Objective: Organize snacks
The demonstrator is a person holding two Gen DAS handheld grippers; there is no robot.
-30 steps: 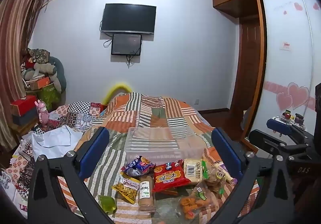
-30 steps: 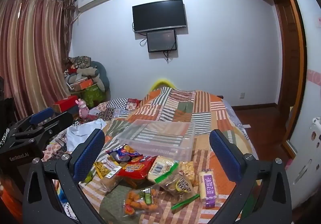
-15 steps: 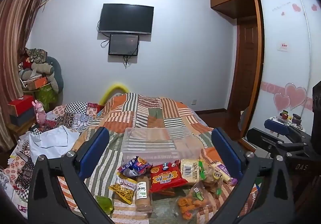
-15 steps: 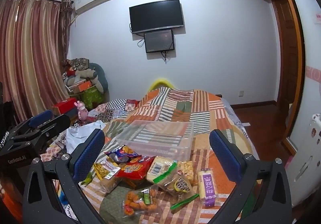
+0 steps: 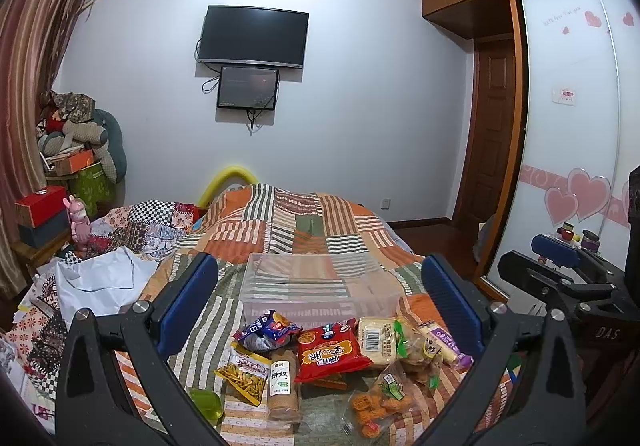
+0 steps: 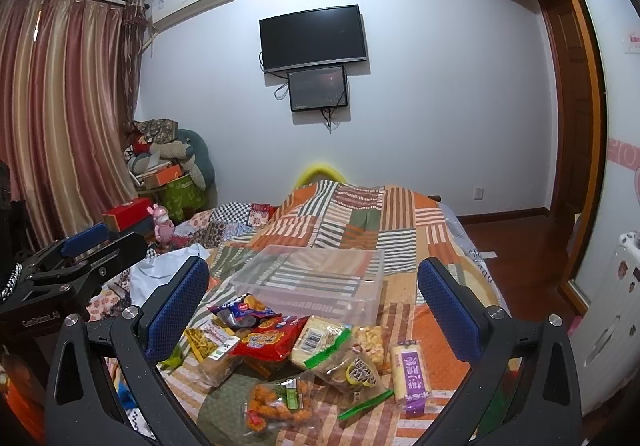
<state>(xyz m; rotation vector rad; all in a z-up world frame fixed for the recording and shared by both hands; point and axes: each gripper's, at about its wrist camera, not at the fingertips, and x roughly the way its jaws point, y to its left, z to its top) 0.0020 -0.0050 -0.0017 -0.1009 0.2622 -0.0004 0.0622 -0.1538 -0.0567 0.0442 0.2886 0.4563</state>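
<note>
Several snack packets lie in a heap on the patchwork bedspread [image 5: 304, 230]: a red bag [image 5: 334, 354] [image 6: 266, 342], a blue bag [image 5: 266, 330] [image 6: 242, 308], a brown biscuit roll [image 5: 282, 384], a purple-labelled bar [image 6: 410, 372] and a clear pack of orange pieces [image 5: 374, 404] [image 6: 276, 404]. Just behind them stands a clear plastic box [image 5: 316, 288] [image 6: 316, 278], with nothing in it. My left gripper [image 5: 318, 300] is open, held above the heap and apart from it. My right gripper [image 6: 312, 304] is open too, hovering over the packets with nothing between its fingers.
A white cloth [image 5: 98, 280] and patterned bedding lie at the left of the bed. Boxes and soft toys [image 5: 74, 150] are stacked by the curtain. A wardrobe with sliding doors [image 5: 572, 150] stands at the right. A TV [image 5: 254, 36] hangs on the far wall.
Both views have shifted slightly, the snacks and box sitting a little lower and nearer in frame. Nothing on the bed has moved and both grippers stay open.
</note>
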